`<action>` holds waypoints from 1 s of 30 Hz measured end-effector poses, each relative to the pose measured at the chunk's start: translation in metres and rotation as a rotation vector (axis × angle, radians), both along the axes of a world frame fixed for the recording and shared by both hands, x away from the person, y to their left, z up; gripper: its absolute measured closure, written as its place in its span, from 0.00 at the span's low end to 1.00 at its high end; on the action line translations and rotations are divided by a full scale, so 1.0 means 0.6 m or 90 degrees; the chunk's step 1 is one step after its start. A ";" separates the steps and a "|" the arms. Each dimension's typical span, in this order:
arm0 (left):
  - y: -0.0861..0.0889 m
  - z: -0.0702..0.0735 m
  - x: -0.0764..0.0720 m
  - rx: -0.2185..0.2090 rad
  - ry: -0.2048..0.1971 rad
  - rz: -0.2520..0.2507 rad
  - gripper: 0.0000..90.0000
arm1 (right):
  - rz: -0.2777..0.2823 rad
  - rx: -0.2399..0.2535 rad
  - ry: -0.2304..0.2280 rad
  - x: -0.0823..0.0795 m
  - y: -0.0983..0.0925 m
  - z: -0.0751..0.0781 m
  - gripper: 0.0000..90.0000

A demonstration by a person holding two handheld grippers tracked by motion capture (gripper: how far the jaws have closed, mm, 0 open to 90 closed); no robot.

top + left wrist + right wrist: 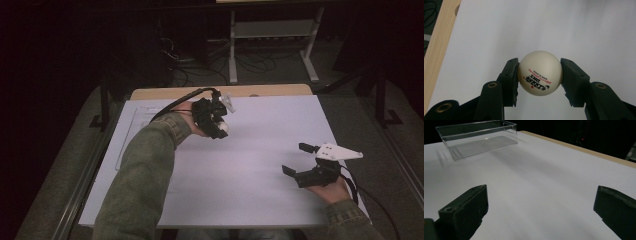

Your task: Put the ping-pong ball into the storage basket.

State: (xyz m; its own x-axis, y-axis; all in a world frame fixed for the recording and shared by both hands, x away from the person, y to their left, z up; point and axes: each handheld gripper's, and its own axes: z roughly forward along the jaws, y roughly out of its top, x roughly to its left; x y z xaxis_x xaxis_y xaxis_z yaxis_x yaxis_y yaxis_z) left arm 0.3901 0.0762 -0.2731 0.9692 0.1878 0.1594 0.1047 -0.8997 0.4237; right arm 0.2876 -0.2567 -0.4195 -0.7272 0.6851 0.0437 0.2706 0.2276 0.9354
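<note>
My left gripper (539, 72) is shut on a white table-tennis ball (540, 72) with red and black print; both pads press its sides, above the white table sheet. In the high view that left gripper (220, 126) is held over the far left part of the sheet, the ball (223, 128) pale at its tip. My right gripper (296, 159) rests near the front right with its jaws wide apart and nothing between them. In the right gripper view the right gripper (541, 207) faces across bare white sheet.
A clear plastic box (477, 137) stands on the sheet, far left in the right gripper view, faint as the box (135, 131) beside my left sleeve. The table's wooden edge (225, 92) runs along the far side. Beyond it are cables and a metal stand (272, 45).
</note>
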 end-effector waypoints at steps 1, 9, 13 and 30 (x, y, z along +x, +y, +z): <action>0.003 0.001 -0.001 -0.001 0.000 0.003 0.57 | -0.002 0.001 -0.001 0.000 -0.001 0.000 0.00; 0.021 0.003 -0.003 0.003 0.003 0.012 0.57 | -0.003 0.002 0.000 -0.001 -0.001 0.001 0.00; 0.028 0.005 -0.003 0.001 0.002 0.019 0.57 | -0.003 0.002 0.000 -0.001 -0.001 0.000 0.00; 0.077 0.015 -0.010 -0.010 -0.006 0.049 0.57 | -0.002 0.004 0.001 -0.002 -0.001 0.000 0.00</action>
